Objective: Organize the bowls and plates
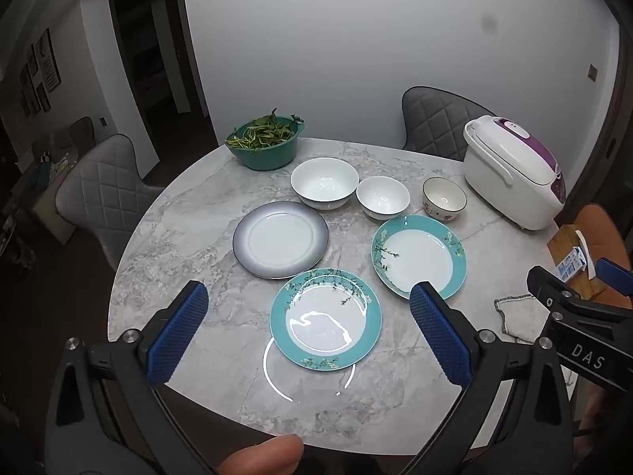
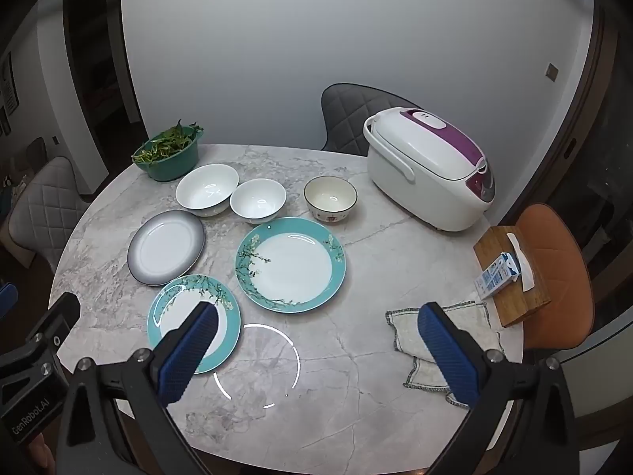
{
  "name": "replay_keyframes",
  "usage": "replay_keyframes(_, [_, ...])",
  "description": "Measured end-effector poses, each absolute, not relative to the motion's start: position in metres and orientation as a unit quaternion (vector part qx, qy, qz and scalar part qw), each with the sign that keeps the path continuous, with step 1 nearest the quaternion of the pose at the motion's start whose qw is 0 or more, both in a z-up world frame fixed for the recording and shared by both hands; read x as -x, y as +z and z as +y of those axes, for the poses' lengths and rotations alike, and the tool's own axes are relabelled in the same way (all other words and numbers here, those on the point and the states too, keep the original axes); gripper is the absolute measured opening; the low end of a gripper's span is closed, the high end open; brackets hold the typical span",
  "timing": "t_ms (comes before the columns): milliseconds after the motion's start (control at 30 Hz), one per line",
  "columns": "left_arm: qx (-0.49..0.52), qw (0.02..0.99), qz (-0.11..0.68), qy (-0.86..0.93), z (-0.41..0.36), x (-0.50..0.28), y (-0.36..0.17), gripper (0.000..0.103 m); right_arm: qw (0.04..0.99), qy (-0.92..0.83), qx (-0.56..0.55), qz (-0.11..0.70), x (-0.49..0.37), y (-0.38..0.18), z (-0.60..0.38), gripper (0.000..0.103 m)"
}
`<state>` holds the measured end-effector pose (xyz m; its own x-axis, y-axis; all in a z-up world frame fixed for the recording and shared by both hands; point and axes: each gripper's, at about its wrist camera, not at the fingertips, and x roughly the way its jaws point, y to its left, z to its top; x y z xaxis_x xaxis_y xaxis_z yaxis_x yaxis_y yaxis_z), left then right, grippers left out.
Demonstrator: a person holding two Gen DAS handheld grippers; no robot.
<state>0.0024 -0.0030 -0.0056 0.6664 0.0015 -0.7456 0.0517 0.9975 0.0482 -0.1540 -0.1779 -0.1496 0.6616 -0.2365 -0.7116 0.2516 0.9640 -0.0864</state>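
- While nothing is gripped, three plates and three bowls lie spread over the middle of the round marble table (image 2: 356, 376), none stacked.
- Small teal-rimmed plate (image 1: 325, 318) sits nearest the near edge; the larger teal-rimmed plate (image 2: 290, 264) lies just beyond it toward the right; the grey-rimmed plate (image 1: 281, 239) lies toward the left edge. The three are close together but apart.
- Behind the plates runs a row of bowls: large white bowl (image 1: 324, 183), medium white bowl (image 1: 382, 197) beside it, their rims close or touching, and a cream patterned bowl (image 2: 330, 199) apart at the right end.
- Left gripper (image 1: 308, 334) hovers over the near edge above the small teal plate, jaws spread wide, nothing between them.
- Right gripper (image 2: 316, 350) hovers over bare marble near the near edge, jaws likewise spread wide and empty.
- A fingertip (image 1: 261, 455) shows at the bottom of the left view.
- Green basin of leafy greens (image 1: 264, 142) stands at the far left edge.
- White and purple rice cooker (image 2: 429, 168) stands at the far right edge.
- Grey cloth (image 2: 443, 336) lies crumpled at the near right edge.
- Off the table, a small carton (image 2: 496, 275) rests on a wooden board (image 2: 510, 301) on an orange chair (image 2: 561, 253).
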Motion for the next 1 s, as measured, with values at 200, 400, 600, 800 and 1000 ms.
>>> replay_keyframes(200, [-0.033,0.912,0.408,-0.015,-0.0036,-0.0026,-0.0052,0.103,0.911,-0.134,-0.01,0.389,0.1537,-0.1502,-0.1781,0.103])
replay_keyframes(400, [-0.032,0.913,0.407,-0.014,-0.0038,-0.0028,-0.005,0.103,0.911,-0.134,-0.01,0.389,0.1534,-0.1506,-0.1781,0.103])
replay_keyframes(600, [-0.032,0.913,0.407,-0.015,-0.0039,-0.0024,-0.0049,0.103,0.911,-0.134,-0.01,0.389,0.153,-0.1512,-0.1781,0.103])
replay_keyframes(800, [-0.032,0.913,0.407,-0.015,-0.004,-0.0022,-0.0052,0.103,0.911,-0.134,-0.01,0.389,0.1527,-0.1517,-0.1784,0.103])
replay_keyframes(1000, [-0.031,0.913,0.407,-0.014,-0.0039,-0.0021,-0.0051,0.103,0.911,-0.133,-0.01,0.39,0.1516,-0.1513,-0.178,0.103])
